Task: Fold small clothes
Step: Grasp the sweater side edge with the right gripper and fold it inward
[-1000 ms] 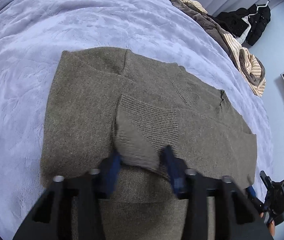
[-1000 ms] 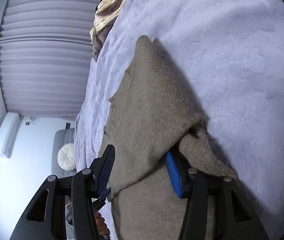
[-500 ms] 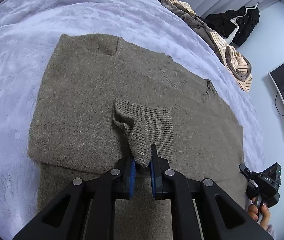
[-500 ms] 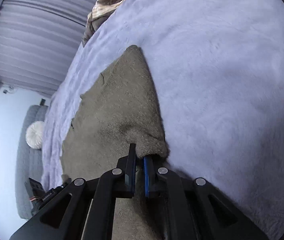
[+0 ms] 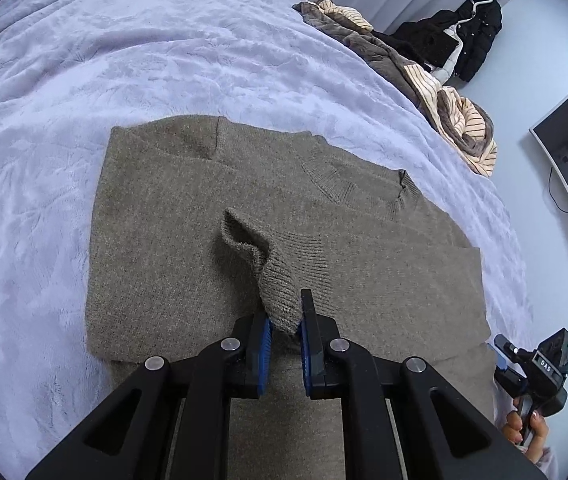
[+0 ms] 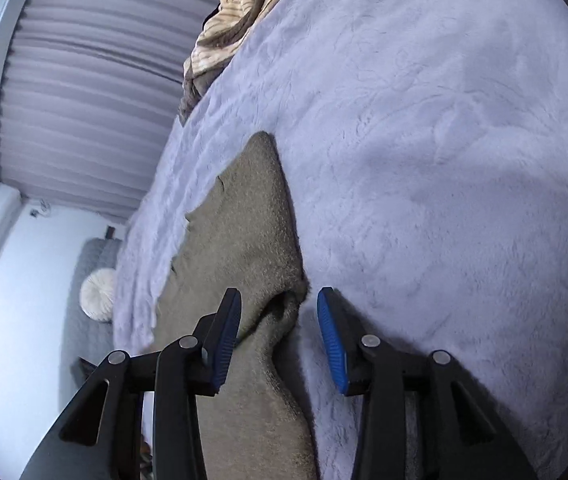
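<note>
Sweater (image 5: pixel 188 264) lies flat on the bed (image 5: pixel 124 60), soft, limp knit. Left gripper (image 5: pixel 286 322) pinches its ribbed cuff (image 5: pixel 280 296); right gripper (image 6: pixel 278 316) stands open, seemingly astride the edge; a good hold.

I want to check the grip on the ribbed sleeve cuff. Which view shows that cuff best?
The left wrist view: the ribbed cuff is pinched in the left gripper above the brown sweater. The right wrist view shows only the sweater's edge, no cuff.

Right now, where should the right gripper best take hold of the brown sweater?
Likely the bunched side edge of the sweater, lying between the open right gripper fingers. Come from the bedspread side: that edge is raised off it.
</note>
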